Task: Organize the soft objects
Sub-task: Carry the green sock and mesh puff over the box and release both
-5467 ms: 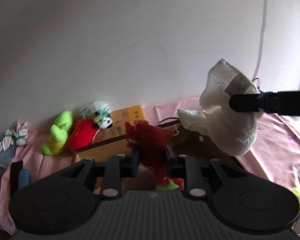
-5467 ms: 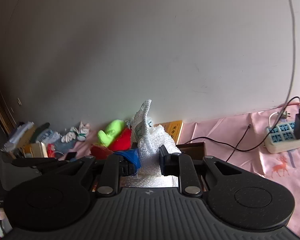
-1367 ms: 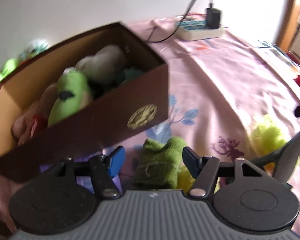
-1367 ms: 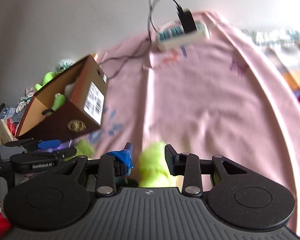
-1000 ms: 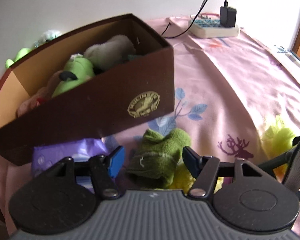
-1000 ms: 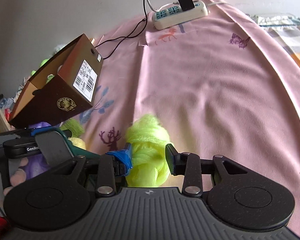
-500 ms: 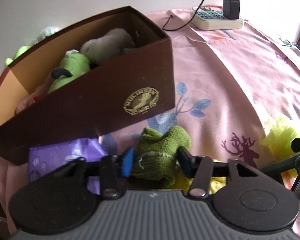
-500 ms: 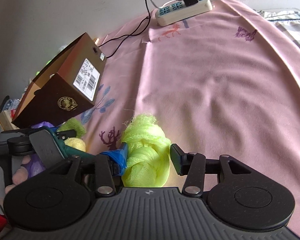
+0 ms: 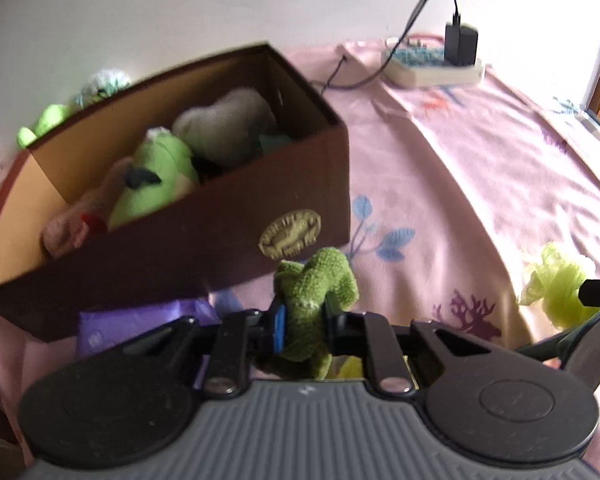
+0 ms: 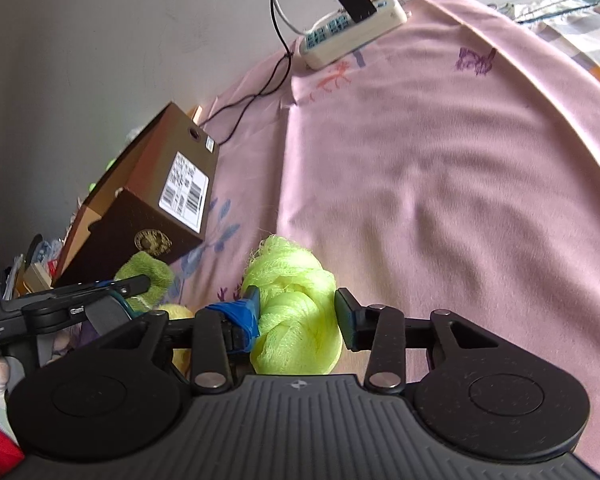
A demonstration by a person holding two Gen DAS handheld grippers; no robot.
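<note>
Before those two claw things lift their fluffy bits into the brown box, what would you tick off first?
1. Left gripper clamped on the green knitted piece: ok, squeezed between both pads.
2. Right gripper gripping the yellow mesh puff: not ok, jaws closing, right pad apart from it.
3. Brown box open on top: ok.
4. Room left in the box: cannot tell; plush toys fill the visible part.
5. Purple packet clear of the lift: cannot tell.

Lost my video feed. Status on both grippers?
Left gripper shut on green knit cloth. Right gripper closing around yellow mesh puff. Brown box just ahead, nothing blocking.
</note>
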